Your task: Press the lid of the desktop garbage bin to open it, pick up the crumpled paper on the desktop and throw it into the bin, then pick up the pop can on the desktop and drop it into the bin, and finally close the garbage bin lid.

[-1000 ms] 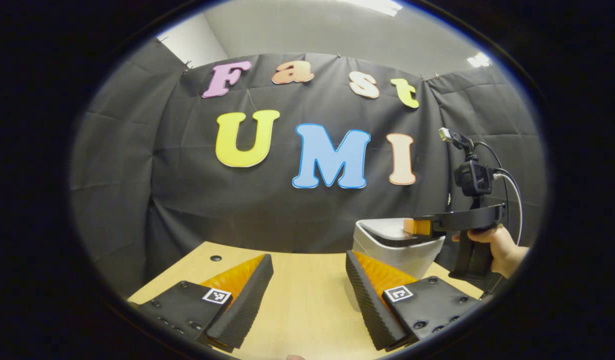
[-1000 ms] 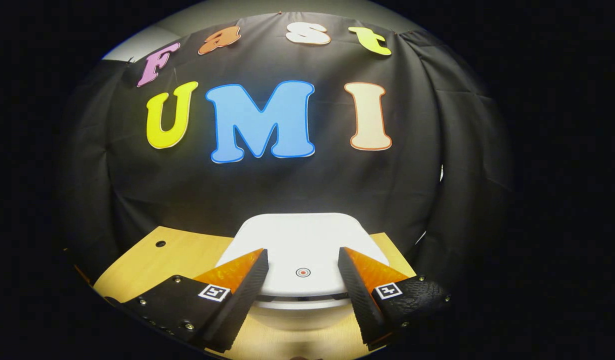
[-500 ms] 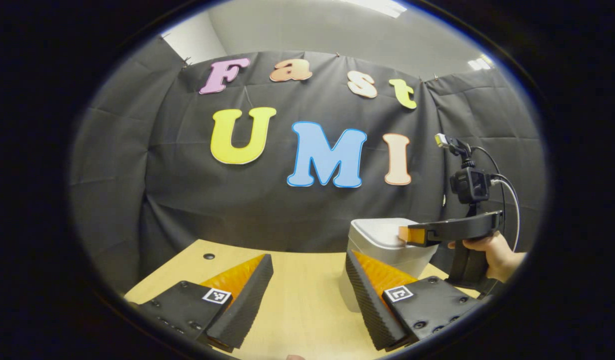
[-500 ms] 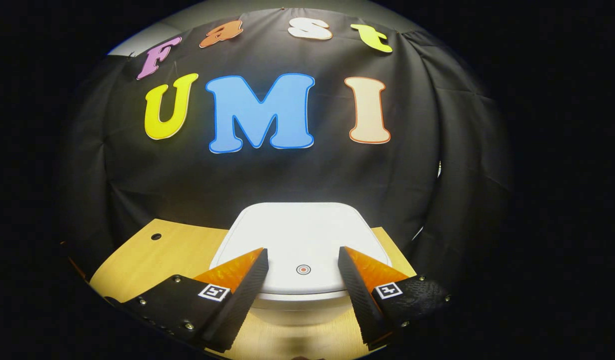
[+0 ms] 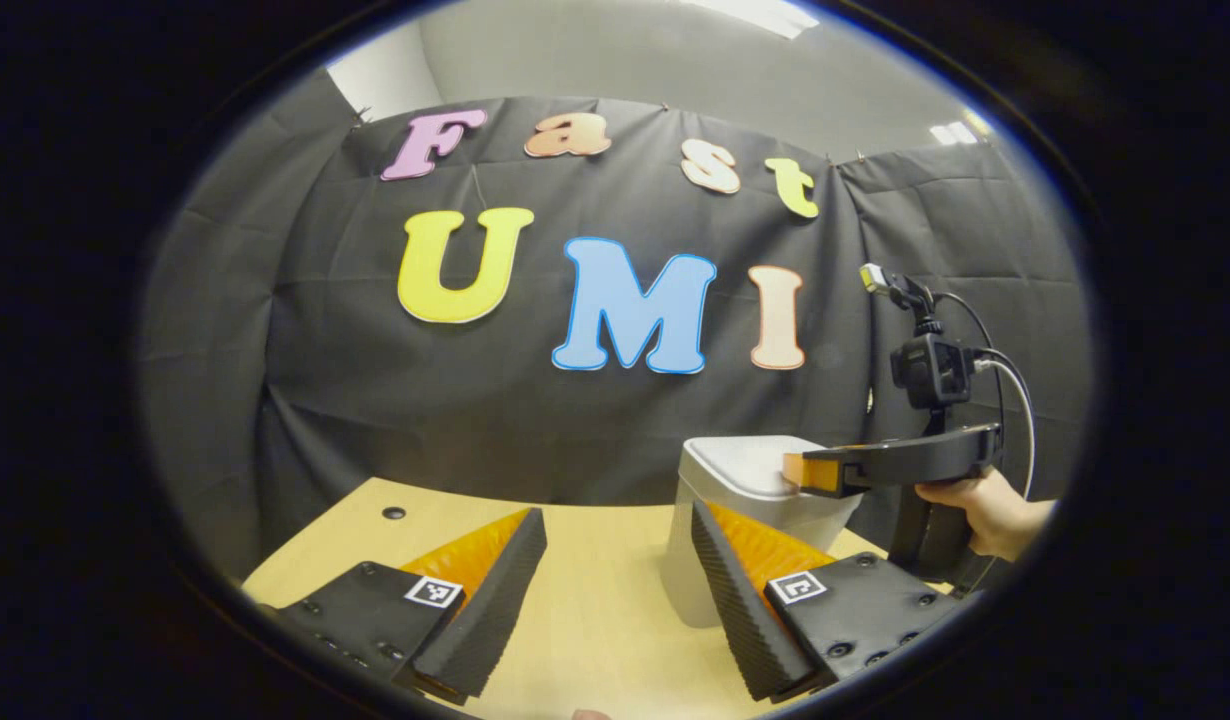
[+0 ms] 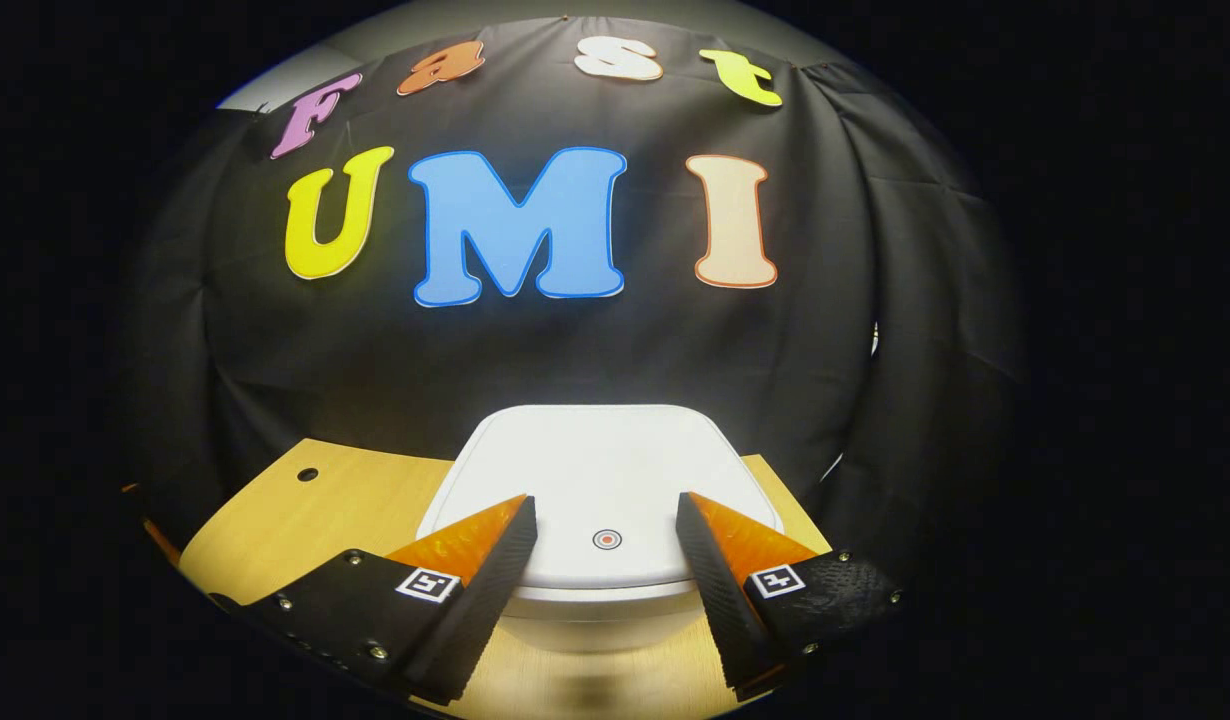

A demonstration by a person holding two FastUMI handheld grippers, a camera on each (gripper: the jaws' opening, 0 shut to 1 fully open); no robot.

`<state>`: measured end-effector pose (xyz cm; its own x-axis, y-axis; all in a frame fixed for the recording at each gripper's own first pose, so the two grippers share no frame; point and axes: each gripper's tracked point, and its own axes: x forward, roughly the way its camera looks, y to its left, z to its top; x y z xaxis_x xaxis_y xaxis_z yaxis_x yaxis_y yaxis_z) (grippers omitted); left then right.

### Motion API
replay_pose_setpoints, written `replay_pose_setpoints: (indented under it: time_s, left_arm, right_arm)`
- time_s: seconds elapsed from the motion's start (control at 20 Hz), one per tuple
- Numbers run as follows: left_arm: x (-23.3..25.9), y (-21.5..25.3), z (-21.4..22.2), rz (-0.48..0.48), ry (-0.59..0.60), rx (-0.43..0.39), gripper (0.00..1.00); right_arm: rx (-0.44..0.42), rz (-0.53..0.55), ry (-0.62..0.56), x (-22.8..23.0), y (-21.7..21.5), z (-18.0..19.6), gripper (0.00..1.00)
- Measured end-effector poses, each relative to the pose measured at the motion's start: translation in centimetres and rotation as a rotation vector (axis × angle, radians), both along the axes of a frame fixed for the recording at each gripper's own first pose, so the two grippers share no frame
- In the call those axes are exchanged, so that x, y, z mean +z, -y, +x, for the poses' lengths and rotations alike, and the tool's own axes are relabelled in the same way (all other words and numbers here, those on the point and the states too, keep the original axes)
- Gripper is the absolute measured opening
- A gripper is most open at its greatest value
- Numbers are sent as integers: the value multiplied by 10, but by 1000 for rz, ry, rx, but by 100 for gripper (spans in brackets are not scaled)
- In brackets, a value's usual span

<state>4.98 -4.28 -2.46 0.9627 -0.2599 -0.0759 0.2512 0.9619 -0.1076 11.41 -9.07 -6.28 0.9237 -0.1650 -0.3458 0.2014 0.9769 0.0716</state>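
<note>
The white garbage bin [image 6: 595, 470] stands on the wooden desk with its lid flat and closed; a small red ring mark [image 6: 606, 540] sits near the lid's front edge. My right gripper [image 6: 605, 510] hovers open just above the lid, one finger on each side of the mark. In the left gripper view the bin [image 5: 745, 480] is at the right, and the right gripper [image 5: 805, 470], held by a hand [image 5: 985, 505], reaches over its top. My left gripper [image 5: 615, 525] is open over bare desk, to the left of the bin.
The wooden desk [image 5: 595, 600] runs back to the black cloth wall. A small dark hole [image 5: 394, 513] lies in the desk's far left; it appears again as the hole [image 6: 307, 474] in the right gripper view. The bin stands close to the desk's far right corner.
The bin lid has gone from slightly raised at the front to flat and closed under the right gripper. My left gripper's view has swung a little to the right; the bin looks nearer.
</note>
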Motion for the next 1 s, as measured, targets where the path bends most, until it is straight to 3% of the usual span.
replay_pose_setpoints:
  time_s: [0.55,0.85,1.0]
  left_arm:
    - [-5,5,19,-17,-7,-60,96]
    - [-6,14,25,-31,-9,-91,96]
    - [-7,19,33,-31,-11,-108,96]
  right_arm:
    - [-18,23,-33,-3,-2,0,90]
    - [27,70,-110,-7,-1,-2,92]
    - [26,26,-96,-10,-1,-1,93]
